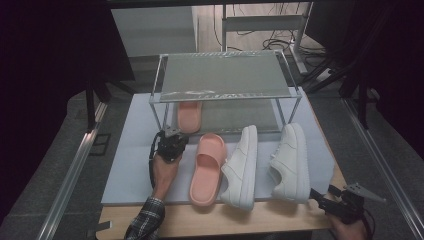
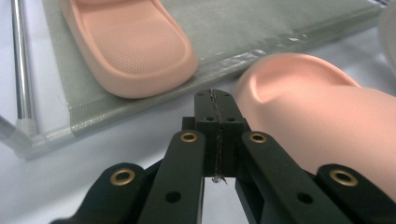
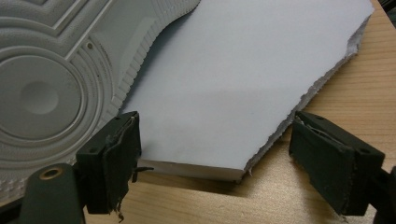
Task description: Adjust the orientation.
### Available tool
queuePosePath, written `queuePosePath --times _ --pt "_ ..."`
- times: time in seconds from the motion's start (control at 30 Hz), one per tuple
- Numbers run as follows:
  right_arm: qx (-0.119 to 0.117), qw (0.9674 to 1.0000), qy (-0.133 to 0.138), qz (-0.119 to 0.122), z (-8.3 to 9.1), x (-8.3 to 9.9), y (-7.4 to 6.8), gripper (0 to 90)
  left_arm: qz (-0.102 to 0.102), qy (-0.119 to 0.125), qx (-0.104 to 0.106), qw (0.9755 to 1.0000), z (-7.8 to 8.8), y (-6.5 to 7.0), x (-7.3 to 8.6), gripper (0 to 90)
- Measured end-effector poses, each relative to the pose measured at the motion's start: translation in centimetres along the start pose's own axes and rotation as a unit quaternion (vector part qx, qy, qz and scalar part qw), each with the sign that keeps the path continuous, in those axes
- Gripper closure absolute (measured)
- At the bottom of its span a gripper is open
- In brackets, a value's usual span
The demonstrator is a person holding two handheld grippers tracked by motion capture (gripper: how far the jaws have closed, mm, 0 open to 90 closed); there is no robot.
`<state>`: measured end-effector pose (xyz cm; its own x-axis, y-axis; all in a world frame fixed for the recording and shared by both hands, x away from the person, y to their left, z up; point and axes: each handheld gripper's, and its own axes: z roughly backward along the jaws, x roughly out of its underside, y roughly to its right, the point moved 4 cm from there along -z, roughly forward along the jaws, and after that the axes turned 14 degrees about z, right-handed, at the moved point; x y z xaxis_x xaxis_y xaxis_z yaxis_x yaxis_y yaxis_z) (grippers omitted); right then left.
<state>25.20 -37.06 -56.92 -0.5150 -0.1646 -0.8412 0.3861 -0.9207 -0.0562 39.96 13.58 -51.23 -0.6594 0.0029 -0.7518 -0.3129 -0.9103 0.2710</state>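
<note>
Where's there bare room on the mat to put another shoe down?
Free: the white mat left of the pink slipper, around the shut left gripper, and the rack's top shelf. Crowded: slipper and two white sneakers side by side.

Dark curtains flank a grey carpeted floor (image 1: pixel 395 135), with cables (image 1: pixel 280 42) beyond the wooden table (image 1: pixel 250 222).

Pink slide (image 1: pixel 206 170), white sneakers (image 1: pixel 265 165), shoe rack (image 1: pixel 225 95)
</note>
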Motion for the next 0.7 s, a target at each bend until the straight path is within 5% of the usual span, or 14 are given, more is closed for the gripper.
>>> queuePosePath --times 0.7 --pt "0.001 1.0000 0.000 0.000 0.0 0.0 0.0 16.9 -0.019 -0.003 0.054 0.9983 5.3 1.6 4.2 90.0"
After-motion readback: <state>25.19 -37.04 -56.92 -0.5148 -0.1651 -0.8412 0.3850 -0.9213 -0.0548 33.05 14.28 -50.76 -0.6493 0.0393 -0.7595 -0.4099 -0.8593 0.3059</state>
